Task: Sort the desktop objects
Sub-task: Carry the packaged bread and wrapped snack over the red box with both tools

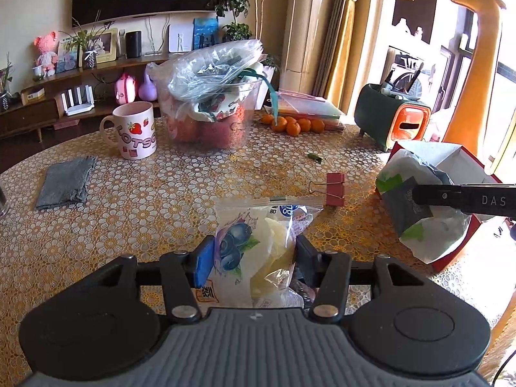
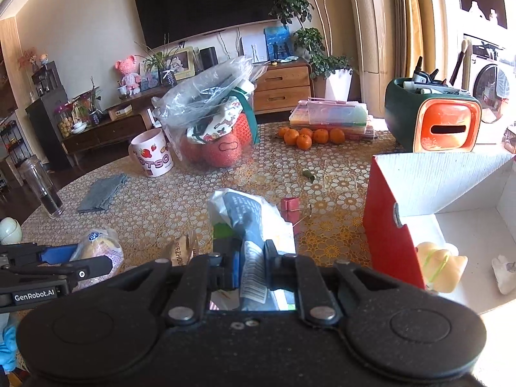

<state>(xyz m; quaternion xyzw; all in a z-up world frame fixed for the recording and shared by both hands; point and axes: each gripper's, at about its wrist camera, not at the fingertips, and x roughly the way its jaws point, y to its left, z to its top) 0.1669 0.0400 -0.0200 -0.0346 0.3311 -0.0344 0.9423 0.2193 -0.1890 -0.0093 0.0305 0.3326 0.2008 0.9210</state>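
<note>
Two grippers are at work over the worktop (image 1: 145, 193), which wears a gold-and-white lace-pattern cover. The left gripper (image 1: 254, 254) has its fingers partly closed on one clear snack bag (image 1: 258, 242) printed with blueberries, pressing it from both sides; the bag's top edge reaches forward toward the single pink binder clip (image 1: 334, 189) lying on the worktop. The right gripper (image 2: 252, 258) has its fingers squeezed nearly together on one white packet (image 2: 248, 222) with a dark blue panel and green marks; the small print on it is too fine to read. That packet hangs beside the one red box (image 2: 391, 225) with white inner walls, at the right edge of the worktop. Inside the box lie one pale yellow soft toy (image 2: 440, 267) and one crumpled white scrap (image 2: 503, 272).

One mug (image 1: 135, 133) carries strawberries and the letters "LOTSO". One clear tub (image 1: 209, 119) holds red fruit under plastic bags. Five small oranges (image 2: 309, 137) sit in a cluster before a stack of flat plastic cases (image 2: 332, 116). One folded grey cloth (image 1: 66, 182), one green-and-orange pen holder (image 2: 432, 119) and one tall glass (image 2: 42, 190) also stand there. One brown wrapper (image 2: 183, 248) reads "REZHOU" in part. The left gripper's side reads "GenRobot.AI"; the right one shows "DAS".
</note>
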